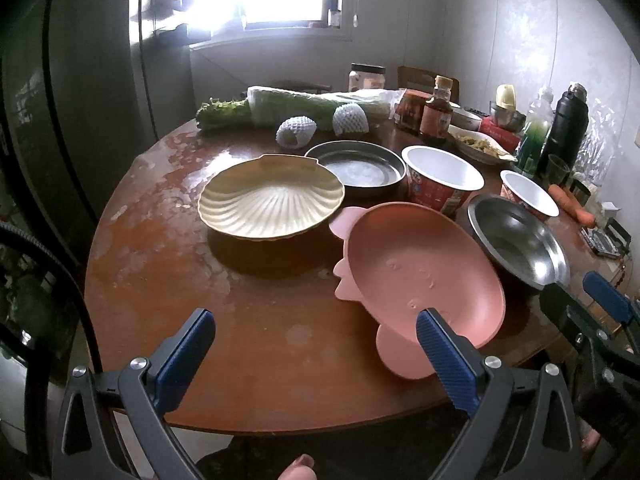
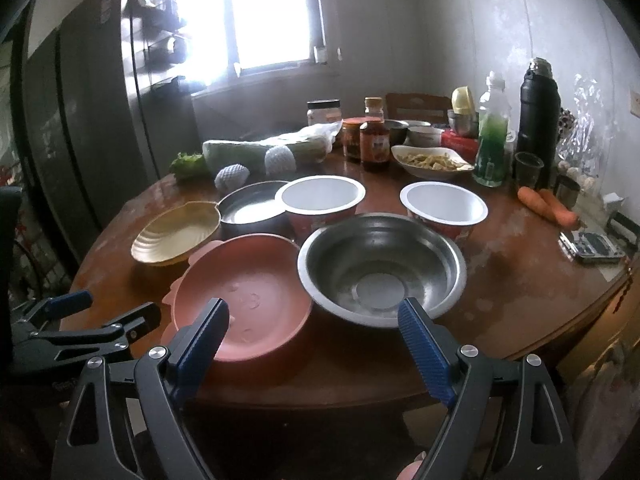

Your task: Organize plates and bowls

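Early stage of sorting: nothing is stacked, and all dishes lie singly, crowded near the middle of the round brown wooden surface point(image 2: 520, 280). Both the left gripper point(image 1: 316, 336) and the right gripper point(image 2: 314, 326) hover at the near edge, fingers spread wide and empty. Count: one cream shell-shaped plate point(image 1: 272, 204), one pink plastic plate point(image 2: 240, 300), one shallow round metal pan point(image 1: 356, 168), one stainless-steel bowl point(image 2: 382, 262), two white-lined red paper bowls point(image 2: 322, 200). Grouping is judged wholly pending.
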